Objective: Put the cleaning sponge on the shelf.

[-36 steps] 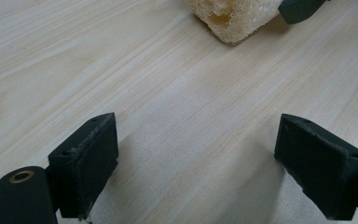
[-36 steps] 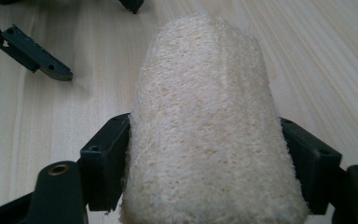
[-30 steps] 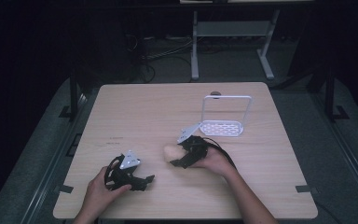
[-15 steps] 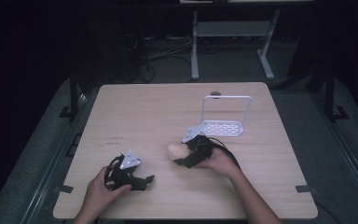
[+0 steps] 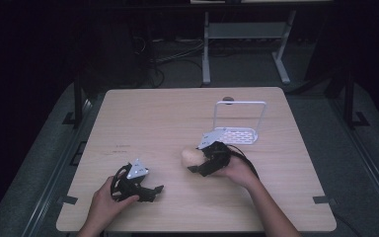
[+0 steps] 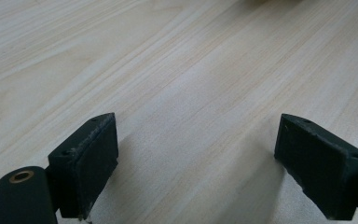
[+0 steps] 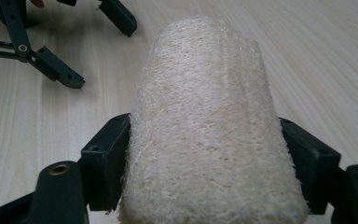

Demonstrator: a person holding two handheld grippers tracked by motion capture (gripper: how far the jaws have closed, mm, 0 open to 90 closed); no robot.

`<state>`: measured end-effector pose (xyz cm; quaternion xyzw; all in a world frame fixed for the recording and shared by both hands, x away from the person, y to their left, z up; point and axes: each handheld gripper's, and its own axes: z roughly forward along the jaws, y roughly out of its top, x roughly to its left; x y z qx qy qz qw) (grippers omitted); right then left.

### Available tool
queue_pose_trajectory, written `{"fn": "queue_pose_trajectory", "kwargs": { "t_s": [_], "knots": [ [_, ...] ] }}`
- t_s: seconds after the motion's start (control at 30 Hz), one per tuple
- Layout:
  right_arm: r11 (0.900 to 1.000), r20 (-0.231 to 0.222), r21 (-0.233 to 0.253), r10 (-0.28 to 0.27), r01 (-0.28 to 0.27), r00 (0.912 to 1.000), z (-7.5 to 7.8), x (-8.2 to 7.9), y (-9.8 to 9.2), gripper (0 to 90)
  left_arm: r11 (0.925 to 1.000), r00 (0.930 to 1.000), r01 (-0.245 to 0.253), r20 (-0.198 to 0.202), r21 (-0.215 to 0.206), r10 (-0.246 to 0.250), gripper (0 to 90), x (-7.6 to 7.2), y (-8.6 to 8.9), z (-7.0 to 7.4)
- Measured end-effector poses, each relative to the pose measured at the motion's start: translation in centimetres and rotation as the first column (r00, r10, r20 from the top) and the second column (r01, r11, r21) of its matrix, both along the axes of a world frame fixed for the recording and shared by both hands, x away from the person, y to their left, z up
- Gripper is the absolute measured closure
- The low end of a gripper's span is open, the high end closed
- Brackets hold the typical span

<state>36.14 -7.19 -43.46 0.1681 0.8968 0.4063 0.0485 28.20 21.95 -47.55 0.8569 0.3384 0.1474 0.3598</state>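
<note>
The loofah (image 7: 205, 126) sits between the two jaws of my right gripper (image 5: 197, 163), pressed on both sides, so this gripper is closed on it and holds it. It is a pale, rough, fibrous cylinder, and in the right gripper view it points away from me, lengthwise. In the high view the loofah (image 5: 191, 157) is approx. at the middle of the wooden table (image 5: 163, 113), a bit toward the near side; I cannot tell if its bottom touches the wood or is just above it. My right hand (image 5: 239, 170) is behind the gripper, w/ the cable going over it.

Just behind, on the far right part of the table, stands a white wire rack (image 5: 239, 123) w/ a perforated base, near my right gripper but apart from it.

My left gripper (image 5: 153, 190) is near the front-left edge, low over the table, jaws spread wide w/ nothing between them, only bare wood. My left hand (image 5: 111, 197) grips it from behind.
</note>
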Motion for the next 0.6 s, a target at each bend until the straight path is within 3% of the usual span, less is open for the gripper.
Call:
{"fn": "queue_pose_trajectory", "kwargs": {
  "t_s": [0.6],
  "knots": [
    [0.996,0.019,0.04,-0.082,0.081,0.9965,1.1,0.5,-2.4,26.6,1.0,1.0,-0.001,-0.002,-0.002,0.001,12.8,0.0,0.0,0.0]
  ]
}}
